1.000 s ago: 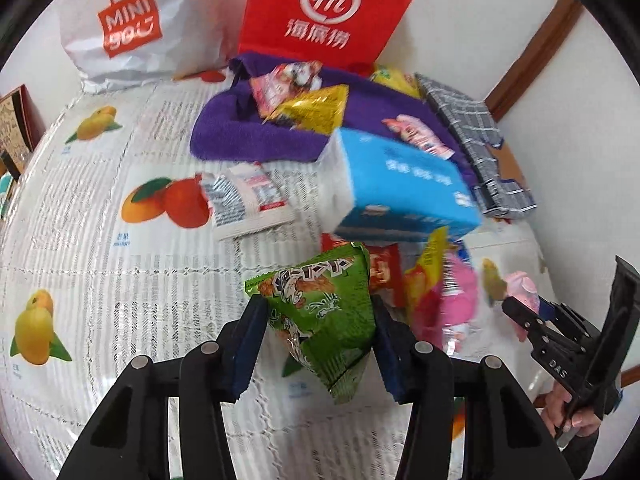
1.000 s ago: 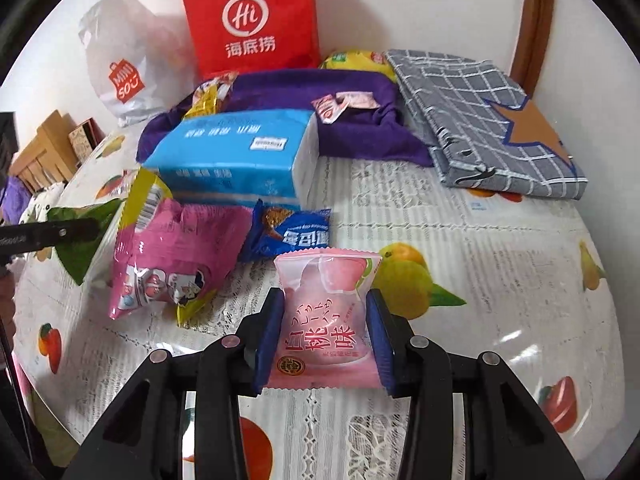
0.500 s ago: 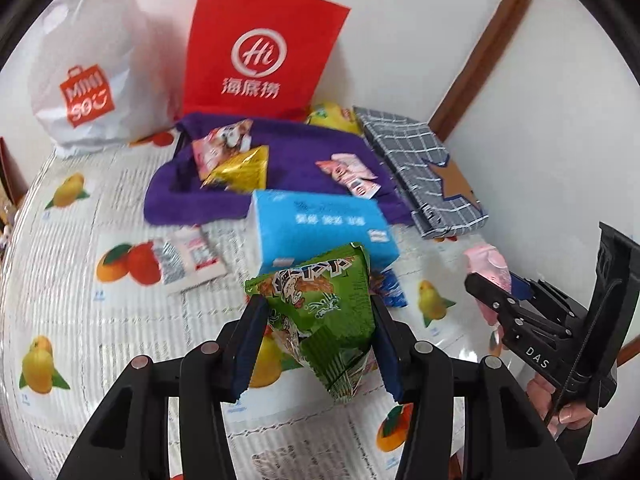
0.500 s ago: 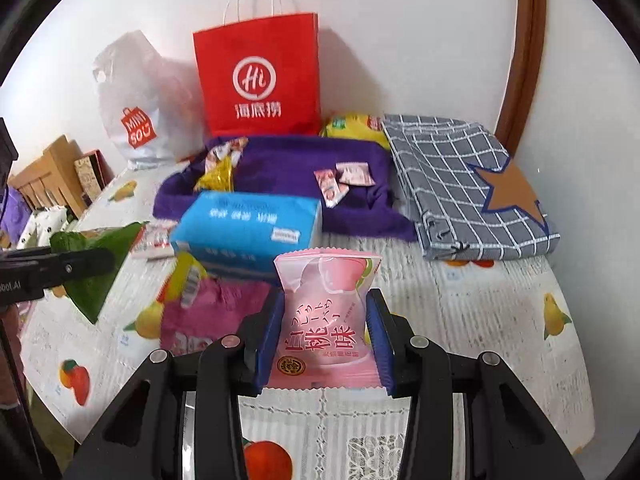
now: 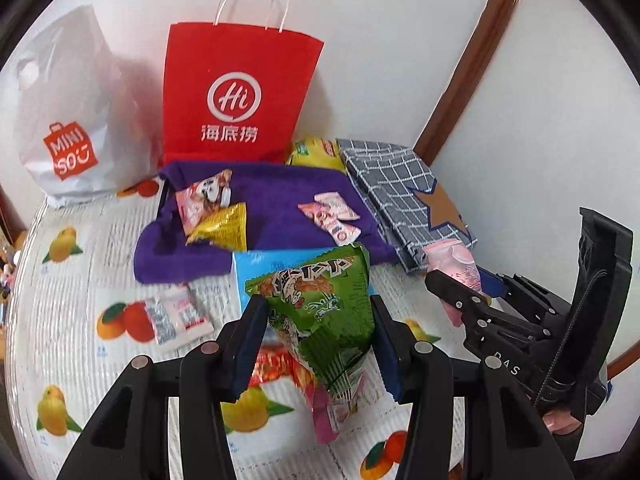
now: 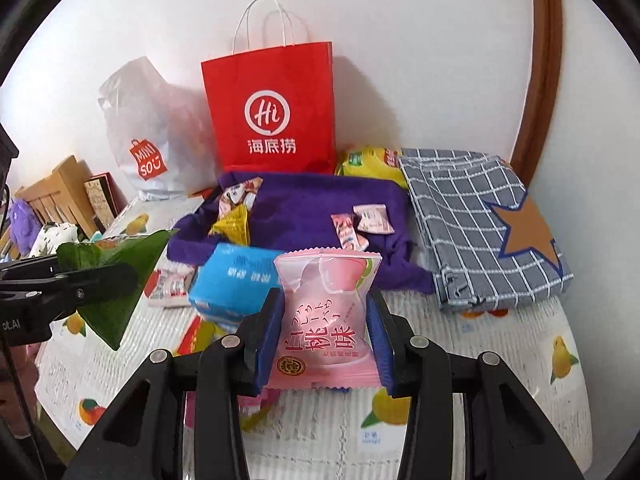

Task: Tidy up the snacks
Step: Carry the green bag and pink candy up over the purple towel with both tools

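Gripping green packet [image 5: 320, 312] left, pink packet [image 6: 326, 312] right; four snacks on purple cloth [image 5: 276, 196], others loose on bench [image 5: 64, 304].

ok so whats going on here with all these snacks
A person is sorting snacks with a hand-held tool in each hand. The left tool is shut on a green snack bag, and the right tool is shut on a pink peach-flavour packet; both are held above the fruit-print tablecloth. A few small snacks already lie on the purple towel in front of the red paper bag. A blue tissue pack and more packets lie on the table.
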Action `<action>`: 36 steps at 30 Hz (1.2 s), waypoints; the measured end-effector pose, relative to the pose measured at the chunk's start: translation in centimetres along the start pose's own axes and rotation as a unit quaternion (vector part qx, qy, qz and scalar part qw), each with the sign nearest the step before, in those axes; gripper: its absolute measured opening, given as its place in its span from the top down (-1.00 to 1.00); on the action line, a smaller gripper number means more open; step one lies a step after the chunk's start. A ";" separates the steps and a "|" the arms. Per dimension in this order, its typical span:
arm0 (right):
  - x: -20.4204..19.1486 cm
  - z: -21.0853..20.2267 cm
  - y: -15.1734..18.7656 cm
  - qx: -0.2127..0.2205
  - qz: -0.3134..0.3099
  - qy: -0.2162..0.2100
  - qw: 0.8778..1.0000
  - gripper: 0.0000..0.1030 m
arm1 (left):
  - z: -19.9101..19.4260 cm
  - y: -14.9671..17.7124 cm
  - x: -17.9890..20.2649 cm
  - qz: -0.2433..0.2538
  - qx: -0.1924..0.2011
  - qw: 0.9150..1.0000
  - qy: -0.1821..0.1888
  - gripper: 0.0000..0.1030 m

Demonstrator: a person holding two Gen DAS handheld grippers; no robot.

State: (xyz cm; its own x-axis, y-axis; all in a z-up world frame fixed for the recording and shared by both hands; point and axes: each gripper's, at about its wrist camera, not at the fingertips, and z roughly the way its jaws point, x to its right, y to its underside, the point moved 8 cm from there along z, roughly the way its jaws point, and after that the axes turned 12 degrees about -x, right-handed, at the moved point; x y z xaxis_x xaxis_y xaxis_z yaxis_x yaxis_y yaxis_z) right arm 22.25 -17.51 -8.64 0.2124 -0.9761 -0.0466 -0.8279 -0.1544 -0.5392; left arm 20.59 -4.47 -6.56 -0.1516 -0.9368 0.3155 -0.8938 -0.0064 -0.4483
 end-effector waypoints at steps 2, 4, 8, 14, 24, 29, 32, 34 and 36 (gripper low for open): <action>0.0 0.1 -0.9 0.003 -0.001 -0.004 1.000 0.19 | 0.1 -0.9 -0.1 0.002 0.002 1.000 -0.004 0.06; 0.0 0.4 -1.6 0.004 0.000 -0.004 1.000 0.19 | 0.1 -1.7 -0.3 0.006 0.003 1.000 -0.007 0.06; 0.1 1.1 -3.4 0.007 -0.001 -0.003 1.000 0.19 | 0.4 -3.9 -0.8 0.010 0.010 1.000 -0.014 0.06; 0.2 2.8 -6.0 0.007 -0.004 -0.005 1.000 0.19 | 1.0 -6.8 -2.0 0.013 0.019 0.999 -0.031 0.06; 0.3 5.9 -10.3 0.005 -0.008 -0.013 1.000 0.19 | 2.7 -10.8 -4.6 -0.003 0.020 0.999 -0.025 0.06; 0.8 7.1 -12.8 0.011 -0.007 -0.009 1.000 0.19 | 3.0 -13.3 -6.1 -0.002 0.027 0.999 -0.036 0.06; 1.3 7.7 -13.8 0.012 -0.005 -0.007 1.000 0.19 | 3.2 -14.6 -6.9 -0.002 0.032 0.999 -0.041 0.06; 1.9 8.4 -14.5 0.011 -0.002 -0.006 1.000 0.19 | 3.6 -15.4 -7.5 -0.005 0.033 0.999 -0.041 0.06; 2.3 9.1 -14.9 0.008 0.001 -0.006 1.000 0.19 | 4.4 -16.0 -7.8 -0.009 0.030 0.999 -0.037 0.06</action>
State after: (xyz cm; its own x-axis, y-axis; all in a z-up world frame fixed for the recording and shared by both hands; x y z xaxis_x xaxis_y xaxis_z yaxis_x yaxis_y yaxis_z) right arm 39.80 -16.05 -8.30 0.2164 -0.9746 -0.0572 -0.8197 -0.1495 -0.5529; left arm 37.89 1.43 -5.53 -0.1033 -0.9594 0.2625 -0.8688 -0.0415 -0.4935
